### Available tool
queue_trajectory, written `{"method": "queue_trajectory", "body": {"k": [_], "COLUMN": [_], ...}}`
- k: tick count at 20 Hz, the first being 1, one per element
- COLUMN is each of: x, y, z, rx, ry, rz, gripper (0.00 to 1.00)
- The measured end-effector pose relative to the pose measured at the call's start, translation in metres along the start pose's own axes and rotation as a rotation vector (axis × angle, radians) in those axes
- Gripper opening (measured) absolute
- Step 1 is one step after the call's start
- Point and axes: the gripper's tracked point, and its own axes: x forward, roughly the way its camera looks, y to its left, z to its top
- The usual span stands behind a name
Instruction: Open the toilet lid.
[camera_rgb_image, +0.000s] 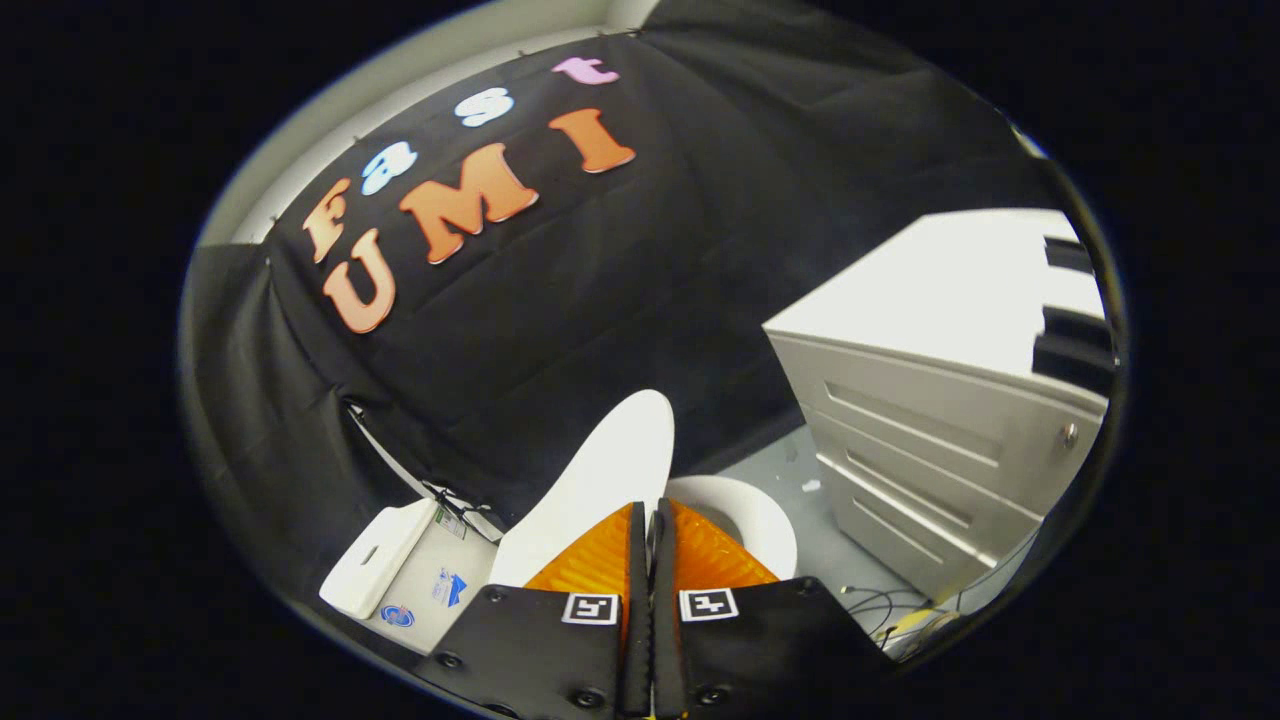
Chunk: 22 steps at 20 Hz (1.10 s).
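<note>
A white toilet stands below and ahead of me. Its lid (610, 470) is raised, tilted up toward the tank (385, 560) and the black cloth wall. The white bowl and seat rim (765, 525) lies exposed to the right of the lid. My gripper (652, 510) hovers above the toilet with its two fingers pressed together and nothing between them. The fingertips overlap the lower edge of the lid and the near part of the rim; I cannot tell whether they touch either.
A white drawer cabinet (930, 430) stands to the right of the toilet, with a small lock on its front. Loose cables (890, 605) lie on the grey floor (780, 465) near the cabinet's base. The black cloth wall hangs close behind the tank.
</note>
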Motion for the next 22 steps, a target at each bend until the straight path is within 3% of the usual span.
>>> {"method": "queue_trajectory", "body": {"k": [8,12,22], "x": [-0.006,-0.011,-0.026], "y": [0.108,0.154,0.263], "z": [0.040,0.044,0.048], "rx": [-0.202,-0.348,-0.406], "ry": [0.013,0.040,0.012], "rz": [0.126,0.139,0.251], "gripper": [0.09,0.09,0.09]}}
